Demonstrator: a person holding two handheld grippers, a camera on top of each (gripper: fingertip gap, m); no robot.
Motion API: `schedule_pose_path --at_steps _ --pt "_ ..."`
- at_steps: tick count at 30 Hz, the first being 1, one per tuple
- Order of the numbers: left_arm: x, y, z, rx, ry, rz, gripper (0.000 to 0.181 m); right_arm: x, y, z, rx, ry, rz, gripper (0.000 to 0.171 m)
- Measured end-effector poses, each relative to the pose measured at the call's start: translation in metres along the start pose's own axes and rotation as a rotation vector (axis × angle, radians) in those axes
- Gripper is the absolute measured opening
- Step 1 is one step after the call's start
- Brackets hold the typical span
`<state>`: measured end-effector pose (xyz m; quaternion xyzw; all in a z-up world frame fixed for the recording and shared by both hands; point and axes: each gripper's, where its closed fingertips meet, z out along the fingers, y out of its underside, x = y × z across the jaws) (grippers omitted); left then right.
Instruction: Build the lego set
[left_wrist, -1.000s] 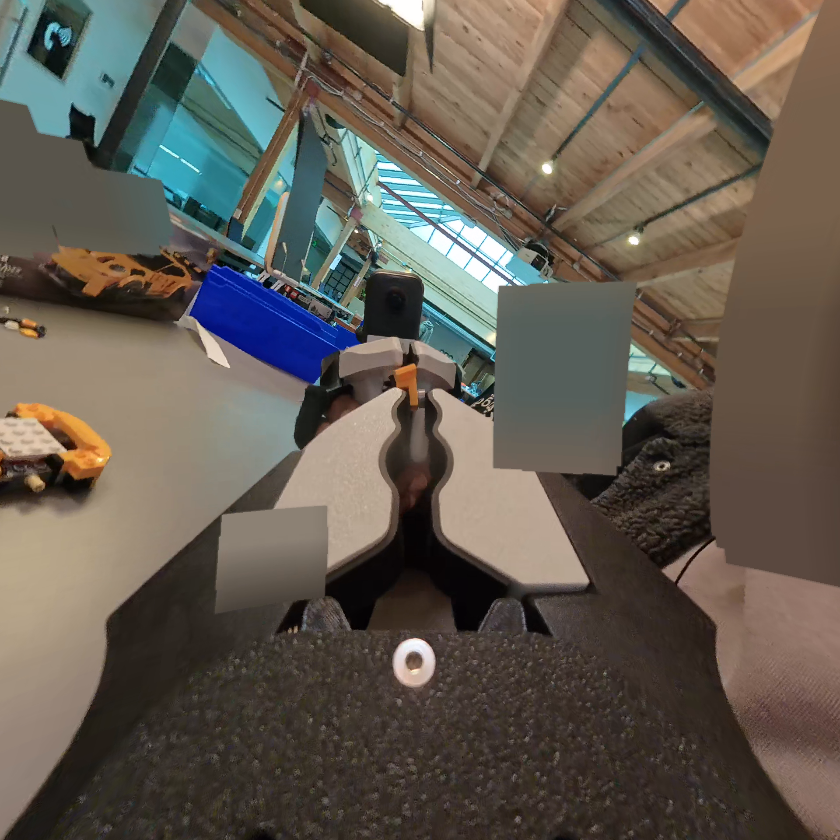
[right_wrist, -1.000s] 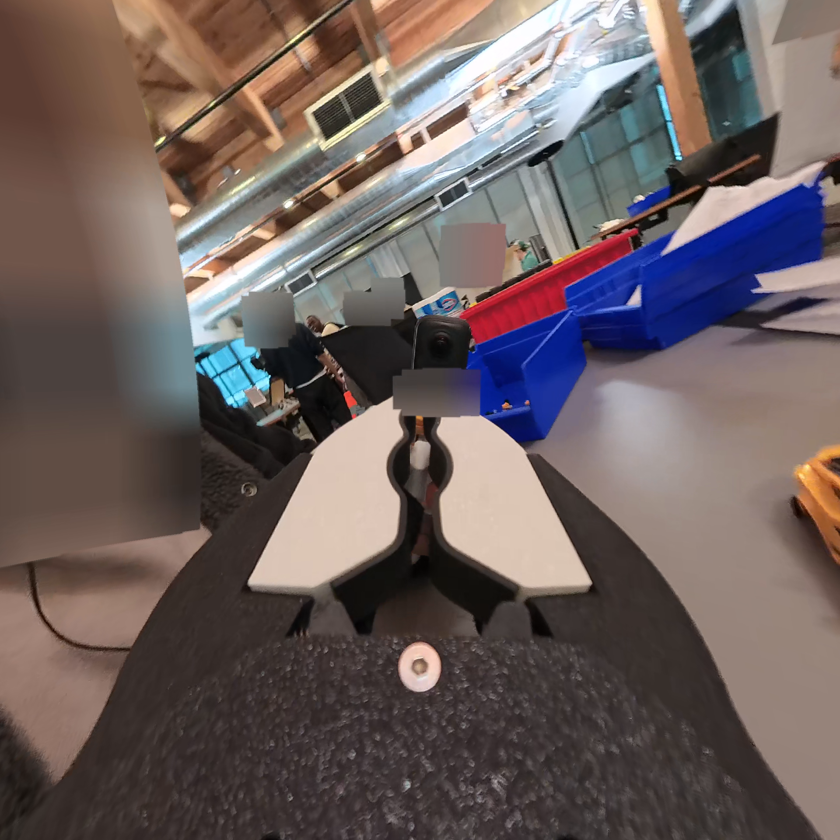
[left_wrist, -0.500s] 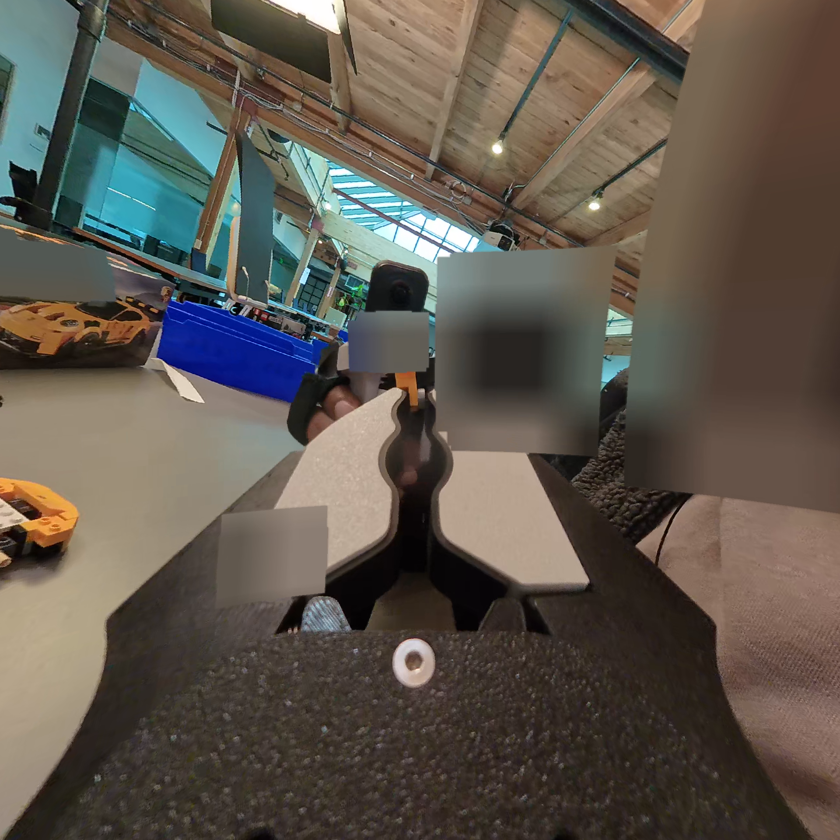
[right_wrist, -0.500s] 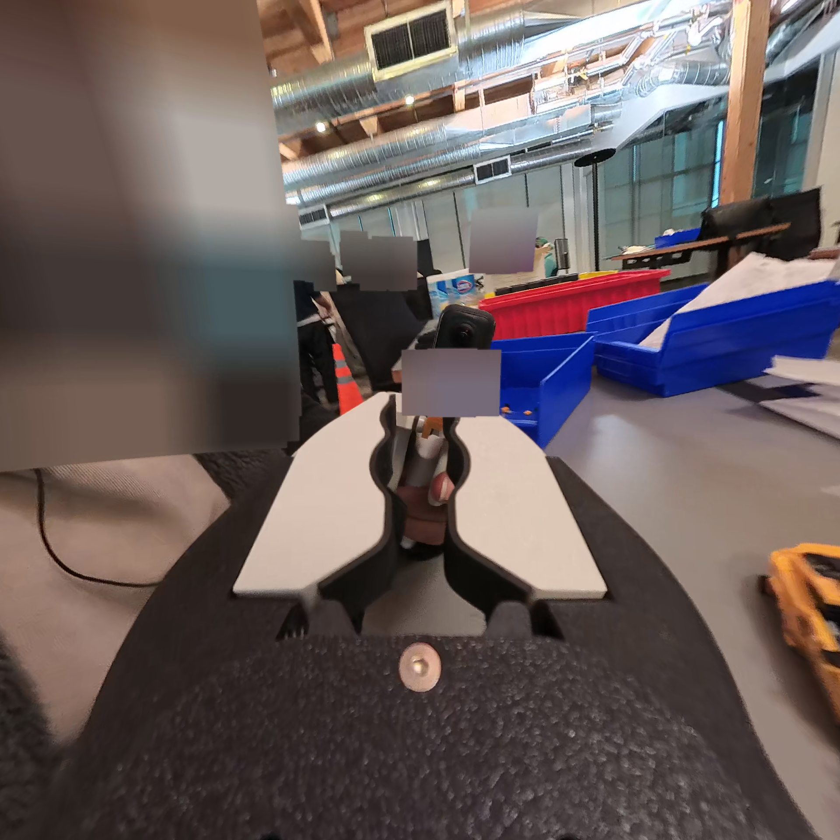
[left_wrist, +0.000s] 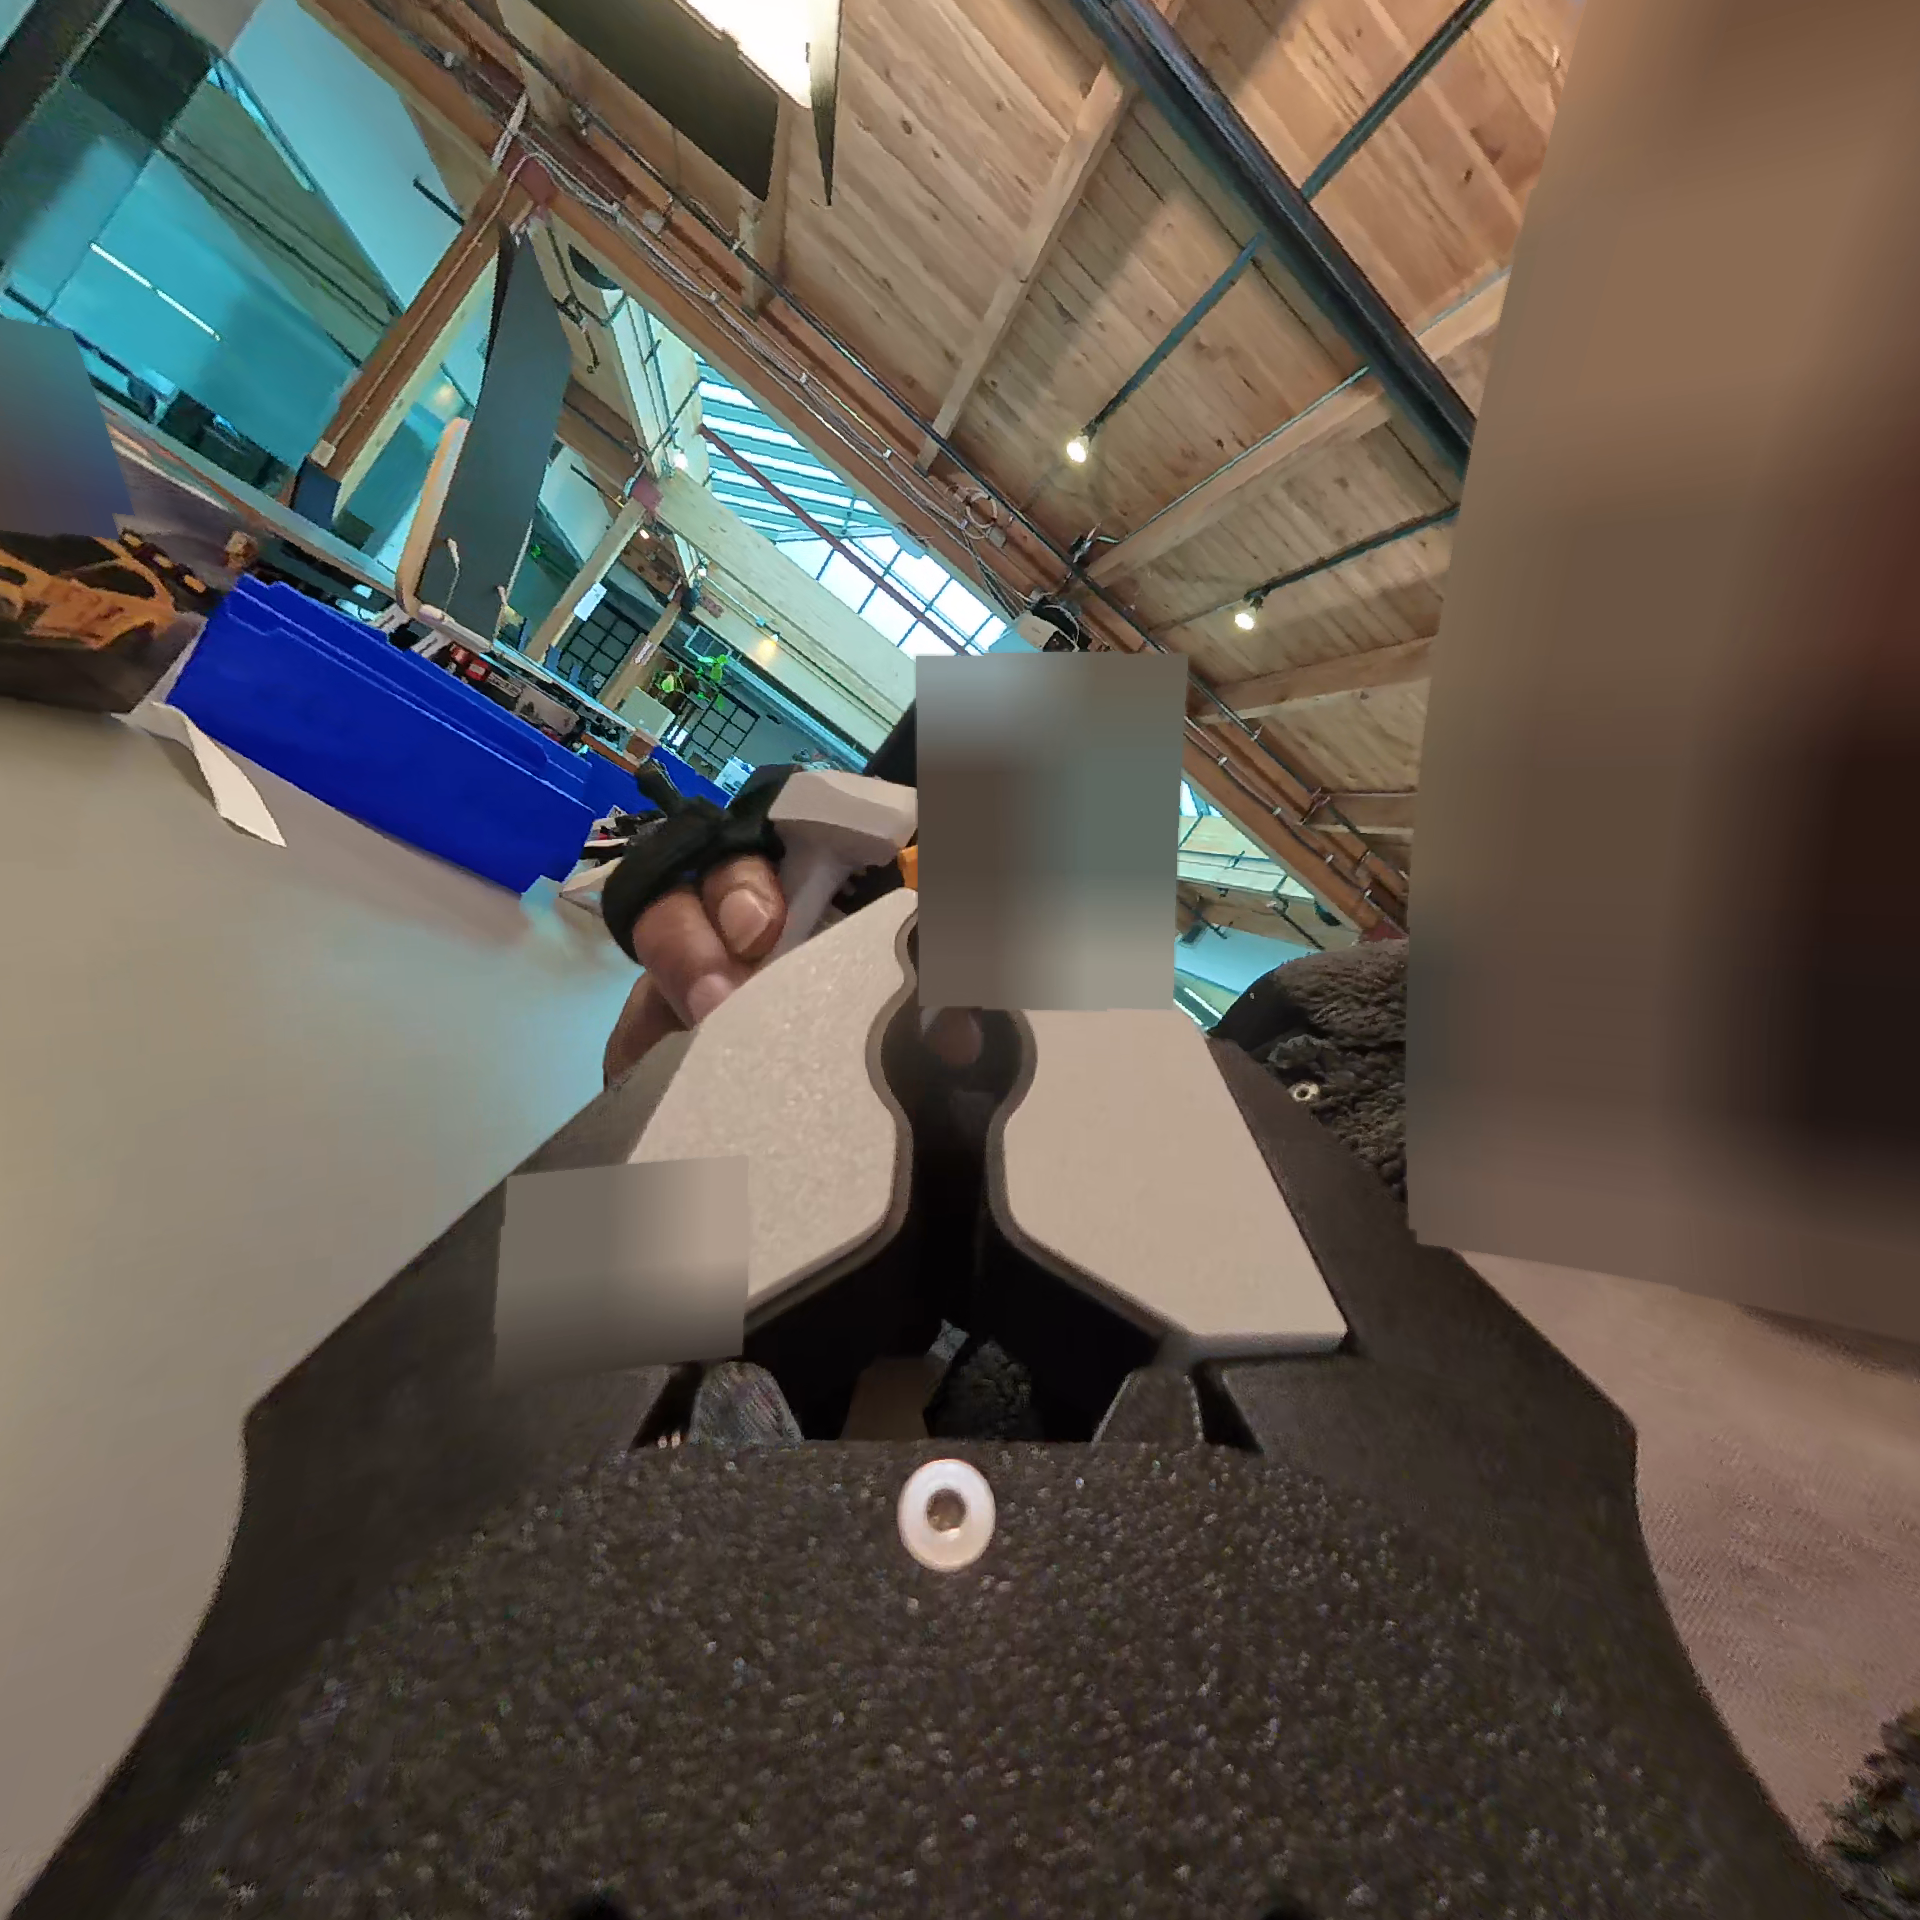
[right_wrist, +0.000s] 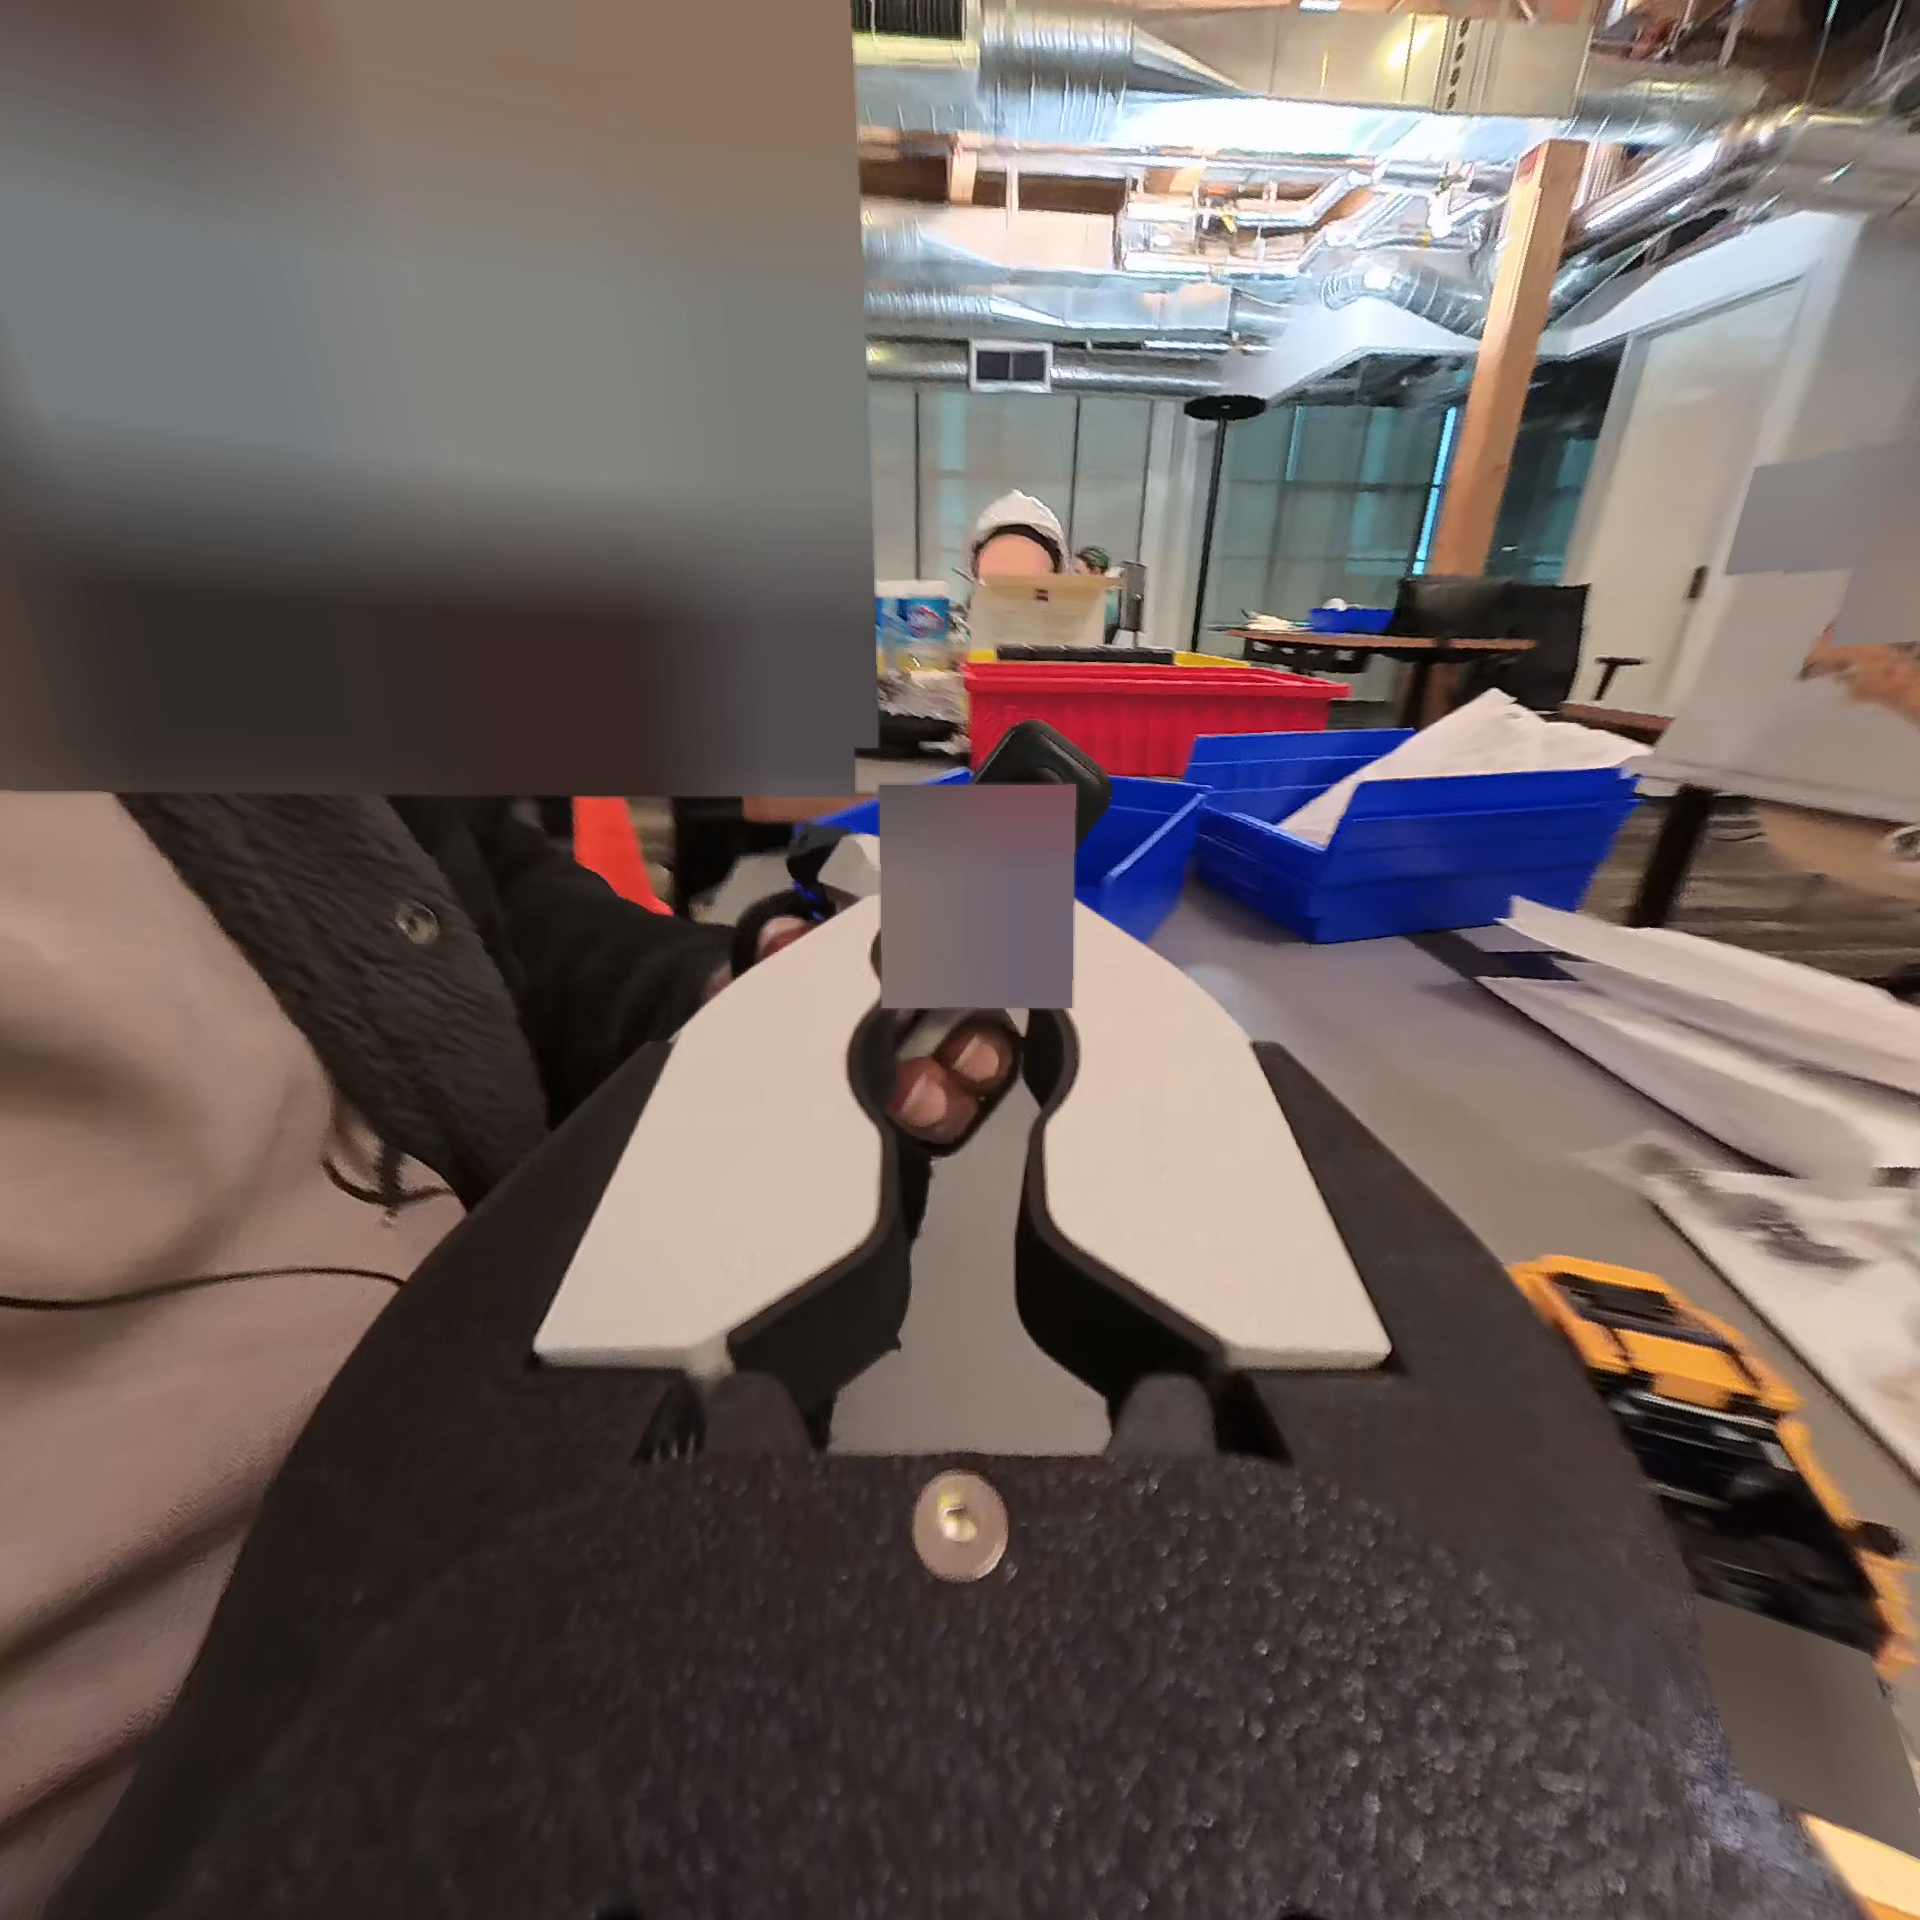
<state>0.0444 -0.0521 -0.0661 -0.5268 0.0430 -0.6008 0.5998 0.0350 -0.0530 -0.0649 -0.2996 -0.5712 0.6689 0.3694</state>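
Grey fingers (left_wrist: 790, 1091) of the left gripper (left_wrist: 940, 987) and the right gripper (right_wrist: 971, 1003) end under blur, so I can't tell their grip. The yellow-and-black brick lego car (right_wrist: 1683, 1455) sits on the grey table (right_wrist: 1351, 1091), seemingly part-built, with more to add

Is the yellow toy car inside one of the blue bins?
No, in the right wrist view the yellow toy car sits on the grey table, well apart from the blue bins farther back.

Left claw (left_wrist: 956, 1023) (tips masked) faces right claw (left_wrist: 831, 831) above table (left_wrist: 260, 1039).
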Motion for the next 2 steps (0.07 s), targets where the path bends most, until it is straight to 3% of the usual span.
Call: schedule_pose_path --at_steps 1,2 --pt "-0.0013 -0.0006 -0.0003 0.005 -0.005 -0.025 0.006 0.0017 0.0027 -0.0001 -0.018 0.015 -0.033 0.023" --pt "-0.0027 -0.0009 -0.0008 0.010 -0.005 -0.057 0.006 0.0022 0.0045 0.0001 -0.032 0.032 -0.071 0.024"
